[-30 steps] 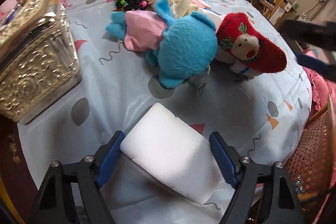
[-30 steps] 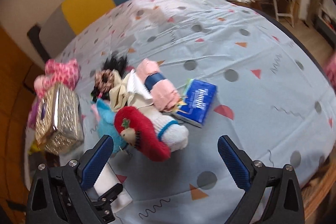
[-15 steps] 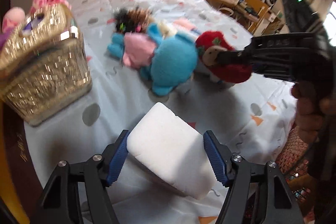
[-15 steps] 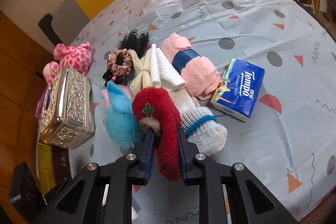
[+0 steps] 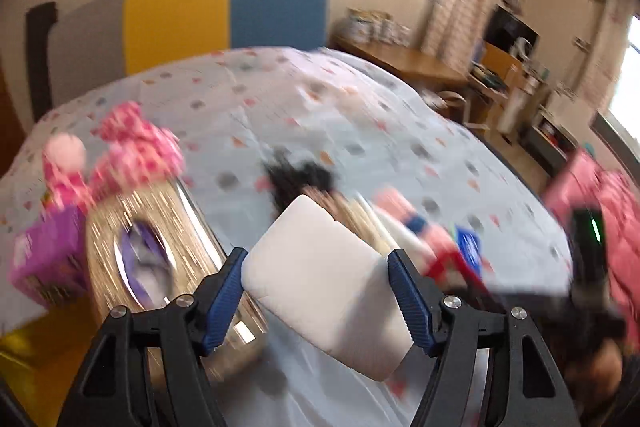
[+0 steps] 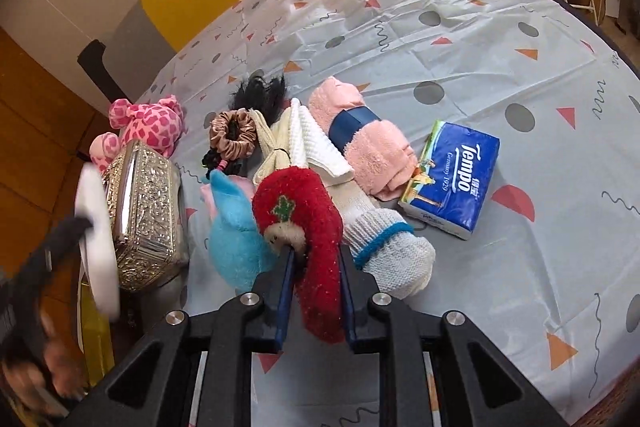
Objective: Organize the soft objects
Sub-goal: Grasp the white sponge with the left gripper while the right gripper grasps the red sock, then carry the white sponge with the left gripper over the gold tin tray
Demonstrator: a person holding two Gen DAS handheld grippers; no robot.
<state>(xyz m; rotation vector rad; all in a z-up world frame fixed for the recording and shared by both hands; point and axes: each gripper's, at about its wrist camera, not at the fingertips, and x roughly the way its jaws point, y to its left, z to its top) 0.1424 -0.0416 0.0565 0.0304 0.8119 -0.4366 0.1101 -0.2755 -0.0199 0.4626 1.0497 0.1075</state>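
Note:
My left gripper [image 5: 316, 263] is shut on a white foam block [image 5: 324, 279] and holds it in the air above the table, beside the gold embossed box [image 5: 160, 211]; this view is blurred. In the right wrist view the same block [image 6: 98, 235] hangs at the far left, over the gold box [image 6: 144, 211]. My right gripper [image 6: 316, 255] is shut on a red Christmas sock [image 6: 296, 203] with a small reindeer face, which lies in the pile. A blue plush [image 6: 236, 239] touches the sock's left side, and a white sock with a blue band [image 6: 384, 247] touches its right.
Behind the pile lie a pink rolled towel [image 6: 360, 139], cream cloths [image 6: 276, 147], a brown scrunchie [image 6: 232, 135] and black hair ties. A blue Tempo tissue pack [image 6: 452, 179] sits to the right. A pink spotted plush [image 6: 148, 123] and a purple box [image 5: 48, 255] flank the gold box.
My left gripper has lifted the white block off the tablecloth and swung up toward the gold box. My right gripper, open a second ago, has come down and shut on the red sock.

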